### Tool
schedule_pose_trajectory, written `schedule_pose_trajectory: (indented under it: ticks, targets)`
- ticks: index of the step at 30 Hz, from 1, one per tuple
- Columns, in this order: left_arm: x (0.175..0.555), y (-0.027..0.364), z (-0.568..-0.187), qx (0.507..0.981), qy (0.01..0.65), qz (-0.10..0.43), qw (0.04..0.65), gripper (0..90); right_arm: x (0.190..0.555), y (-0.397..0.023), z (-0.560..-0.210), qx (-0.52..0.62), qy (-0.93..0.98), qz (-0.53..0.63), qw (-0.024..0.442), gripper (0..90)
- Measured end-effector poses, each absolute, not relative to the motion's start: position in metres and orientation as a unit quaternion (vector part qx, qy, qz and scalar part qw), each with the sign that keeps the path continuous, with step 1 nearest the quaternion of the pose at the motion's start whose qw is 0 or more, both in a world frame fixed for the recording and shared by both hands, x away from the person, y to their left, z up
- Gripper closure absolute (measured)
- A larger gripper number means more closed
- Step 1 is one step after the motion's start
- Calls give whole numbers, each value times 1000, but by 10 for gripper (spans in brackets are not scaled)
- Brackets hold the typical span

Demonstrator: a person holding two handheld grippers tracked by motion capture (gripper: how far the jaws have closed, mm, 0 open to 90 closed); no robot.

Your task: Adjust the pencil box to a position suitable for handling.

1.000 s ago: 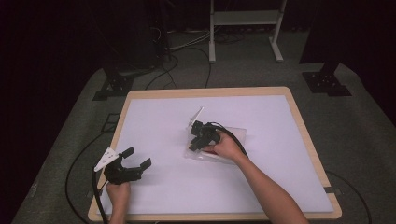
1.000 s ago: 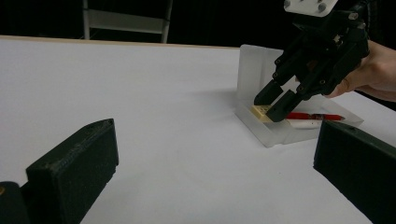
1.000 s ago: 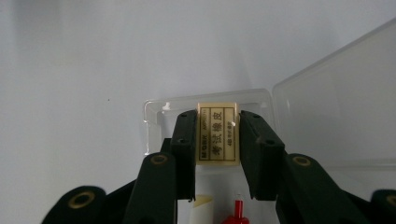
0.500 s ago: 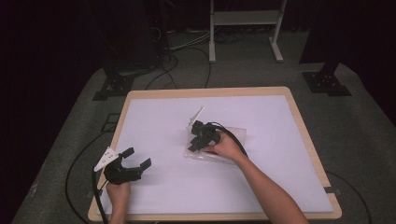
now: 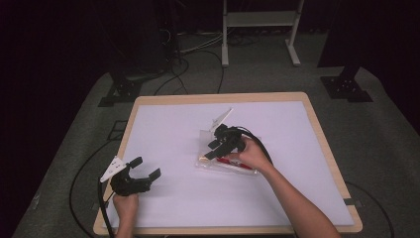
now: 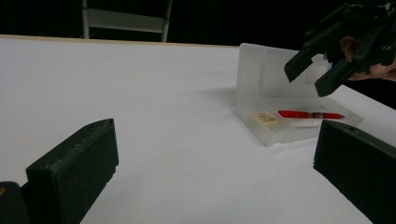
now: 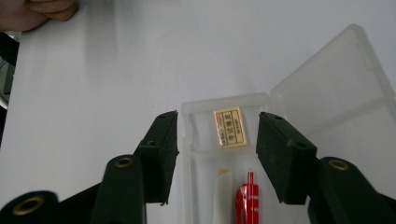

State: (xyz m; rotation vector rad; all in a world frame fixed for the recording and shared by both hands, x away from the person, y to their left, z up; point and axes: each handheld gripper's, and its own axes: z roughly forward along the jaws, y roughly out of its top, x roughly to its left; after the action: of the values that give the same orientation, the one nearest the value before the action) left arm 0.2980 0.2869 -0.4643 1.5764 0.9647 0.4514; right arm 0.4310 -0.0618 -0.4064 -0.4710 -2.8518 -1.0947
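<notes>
A clear plastic case point(image 5: 225, 163) lies open mid-table, its lid point(image 7: 336, 88) raised on the far side. Inside lie a red pen point(image 6: 310, 114), a white stick point(image 7: 224, 191) and a small yellow label point(image 7: 230, 127). My right gripper point(image 5: 214, 148) hovers open just above the case's left end, nothing between its jaws; in the right gripper view the label sits between them point(image 7: 217, 149). My left gripper point(image 5: 144, 168) rests open near the table's front left corner, well apart from the case, with nothing held.
The white tabletop point(image 5: 173, 129) has a wooden rim point(image 5: 223, 96). Cables point(image 5: 193, 49) and stand feet point(image 5: 346, 87) lie on the grey floor beyond the far edge. A black cable point(image 5: 101, 208) trails off the left gripper.
</notes>
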Motion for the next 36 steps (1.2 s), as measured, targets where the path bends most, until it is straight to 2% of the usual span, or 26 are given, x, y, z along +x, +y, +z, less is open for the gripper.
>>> schedule_pose_trajectory:
  ticks: [19,36]
  targets:
    - [297,287,-464,677,409,194,581,0,410,-124,-387,-181,-902,-392,17,328]
    - [297,286,-464,677,408,194,581,0,397,-163,-392,-215,-893,-396,12,284]
